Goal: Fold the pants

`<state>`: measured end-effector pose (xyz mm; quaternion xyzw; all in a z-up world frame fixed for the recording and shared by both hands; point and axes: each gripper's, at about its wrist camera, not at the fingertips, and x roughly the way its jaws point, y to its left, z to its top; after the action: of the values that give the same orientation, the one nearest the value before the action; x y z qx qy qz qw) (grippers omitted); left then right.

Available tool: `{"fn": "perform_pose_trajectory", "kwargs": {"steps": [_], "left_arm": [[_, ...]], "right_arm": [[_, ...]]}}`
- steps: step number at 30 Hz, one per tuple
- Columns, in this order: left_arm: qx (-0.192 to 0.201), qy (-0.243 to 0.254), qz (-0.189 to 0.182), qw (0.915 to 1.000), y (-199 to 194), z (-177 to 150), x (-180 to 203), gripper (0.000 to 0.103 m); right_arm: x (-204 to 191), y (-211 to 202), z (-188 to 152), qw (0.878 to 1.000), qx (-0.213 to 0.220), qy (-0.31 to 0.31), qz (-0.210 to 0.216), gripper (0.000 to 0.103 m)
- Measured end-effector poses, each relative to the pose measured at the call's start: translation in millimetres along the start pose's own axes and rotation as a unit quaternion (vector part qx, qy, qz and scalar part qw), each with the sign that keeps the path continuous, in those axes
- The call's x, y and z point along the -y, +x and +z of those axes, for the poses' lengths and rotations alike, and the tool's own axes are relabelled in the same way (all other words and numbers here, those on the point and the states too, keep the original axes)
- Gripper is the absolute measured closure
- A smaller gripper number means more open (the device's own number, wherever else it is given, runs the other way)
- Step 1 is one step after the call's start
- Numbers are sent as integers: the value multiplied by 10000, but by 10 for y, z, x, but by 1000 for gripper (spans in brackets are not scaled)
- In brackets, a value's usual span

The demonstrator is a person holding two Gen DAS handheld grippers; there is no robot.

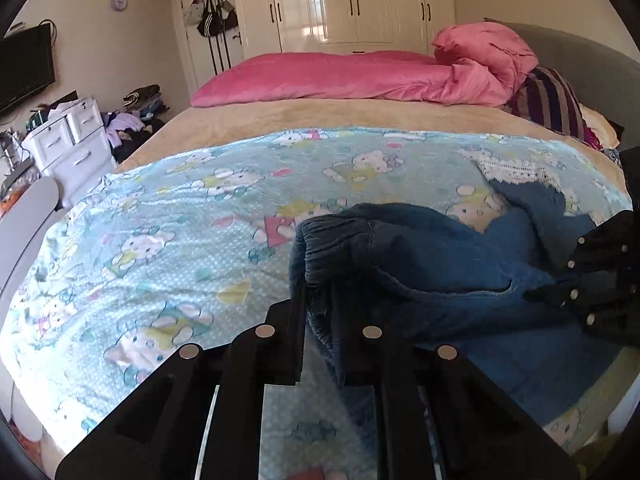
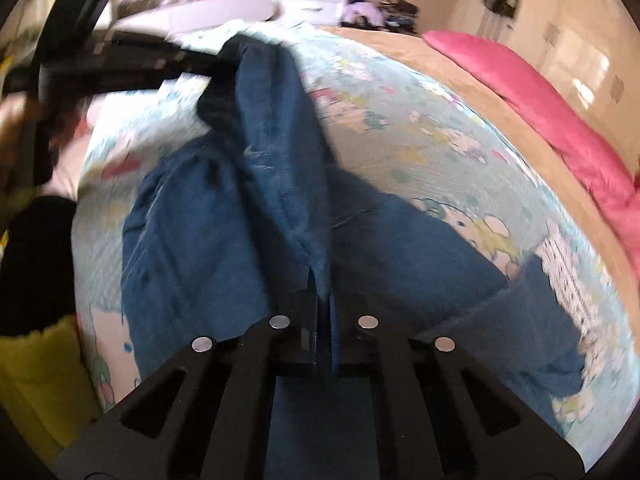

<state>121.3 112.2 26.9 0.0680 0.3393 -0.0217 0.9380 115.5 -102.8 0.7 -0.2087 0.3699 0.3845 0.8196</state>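
Note:
The dark blue pants (image 1: 432, 264) lie on the light blue cartoon-print sheet (image 1: 180, 216). My left gripper (image 1: 320, 320) is shut on their gathered waistband and lifts it off the bed. My right gripper (image 2: 325, 312) is shut on a raised fold of the pants (image 2: 276, 168); the cloth stretches from it up to the left gripper (image 2: 200, 64), which shows at the upper left. The right gripper also shows at the right edge of the left wrist view (image 1: 596, 284). The legs (image 2: 460, 280) trail flat toward the right. The right wrist view is blurred.
A pink duvet (image 1: 340, 76) and pillows lie at the far side of the bed. A grey headboard (image 1: 580, 52) is at the right. White drawers (image 1: 68, 140), a pile of clothes and a TV (image 1: 24, 68) stand at the left. Wardrobes line the far wall.

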Motion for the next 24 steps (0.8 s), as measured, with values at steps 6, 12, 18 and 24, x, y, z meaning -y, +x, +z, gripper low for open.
{"fn": "perform_pose_trajectory", "kwargs": {"steps": [6,12,18,24], "left_arm": [[411,152,-162,9989,-179,-26,51,93],[505,96,-217,9984,-395,-204,68,92],[111,448,50,9989,-527,-565,126,92],[-640,-131,517,9965,-470,-952,-251,92]], "right_arm": [[24,-470,-27,9974,507,86,511,103],[-379,-812,-141,9924,610,-478,953,103],[-726,-616,-407,9892,81,-981,1086,103],[-798,-387,-639,9899,-304,-1048,902,103]]}}
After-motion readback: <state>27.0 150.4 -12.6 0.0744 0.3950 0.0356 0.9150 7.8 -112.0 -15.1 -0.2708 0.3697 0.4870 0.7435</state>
